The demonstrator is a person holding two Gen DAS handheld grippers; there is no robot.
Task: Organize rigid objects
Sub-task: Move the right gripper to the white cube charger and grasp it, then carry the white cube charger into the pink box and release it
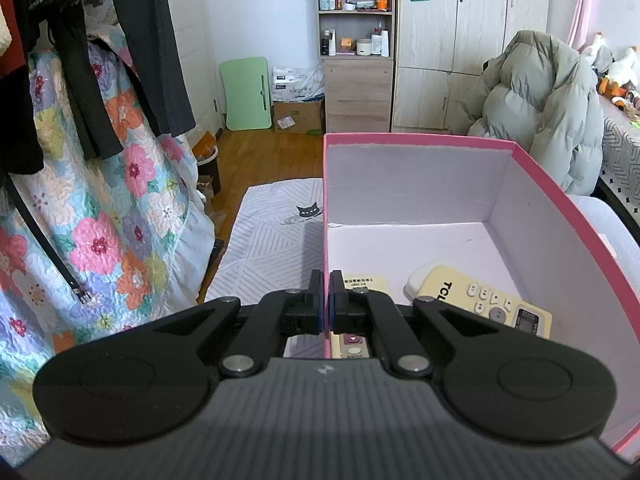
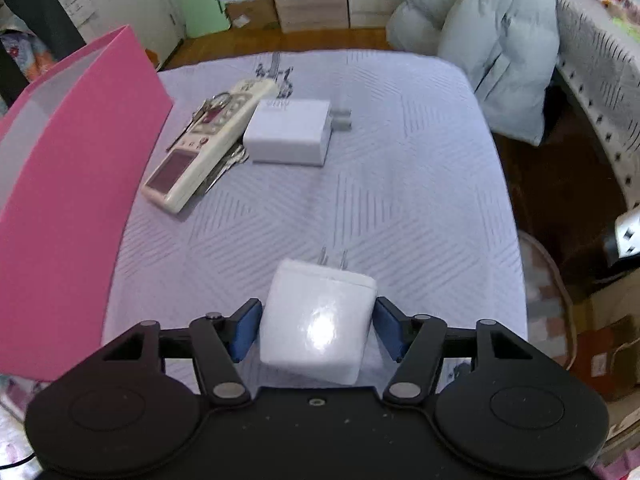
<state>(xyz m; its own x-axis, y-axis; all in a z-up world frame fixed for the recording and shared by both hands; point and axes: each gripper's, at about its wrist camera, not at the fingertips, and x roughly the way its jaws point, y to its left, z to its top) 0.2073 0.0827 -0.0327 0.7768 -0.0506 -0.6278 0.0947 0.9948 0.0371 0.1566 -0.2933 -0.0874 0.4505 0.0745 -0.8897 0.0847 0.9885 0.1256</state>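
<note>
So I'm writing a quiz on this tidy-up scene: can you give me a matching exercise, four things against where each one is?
Things:
1. TCL remote
2. white charger
3. second charger
4. keys

Places:
A. on the remote lying on the bed
B. between the right gripper fingers
C. inside the pink box
D. on the bed cover, beside a remote

Pairs: 1-C, 2-B, 3-D, 4-A
</note>
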